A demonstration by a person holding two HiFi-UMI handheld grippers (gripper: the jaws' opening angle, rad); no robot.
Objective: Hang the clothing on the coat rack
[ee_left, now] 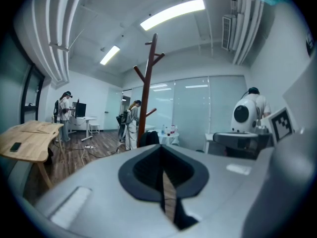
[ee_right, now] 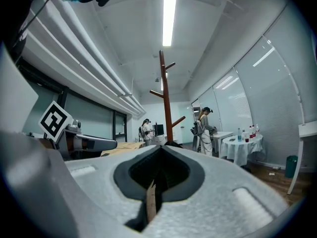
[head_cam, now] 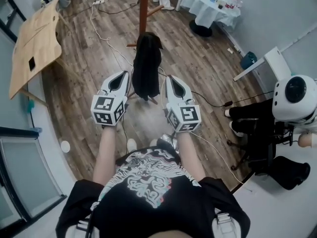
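A black garment (head_cam: 146, 66) hangs between my two grippers above the wooden floor, and its top shows just past the jaws (ee_left: 150, 138) (ee_right: 171, 144). The left gripper (head_cam: 125, 77) is at the garment's left edge and the right gripper (head_cam: 168, 78) at its right edge. Both are shut and level, and the cloth hangs from them. In the left gripper view the jaws (ee_left: 163, 170) meet with only a thin slit, and the same holds for the right gripper (ee_right: 157, 170). The pinch points are hidden. The brown coat rack (head_cam: 143, 6) stands straight ahead, with bare branches (ee_left: 151, 68) (ee_right: 166, 90).
A light wooden table (head_cam: 37, 43) stands at the left. A round table with a white cloth (head_cam: 210, 6) is at the back right. Cables (head_cam: 106, 38) run over the floor near the rack's base. A white robot head (head_cam: 296, 98) and dark equipment are at the right. People stand beyond the rack (ee_left: 131, 123).
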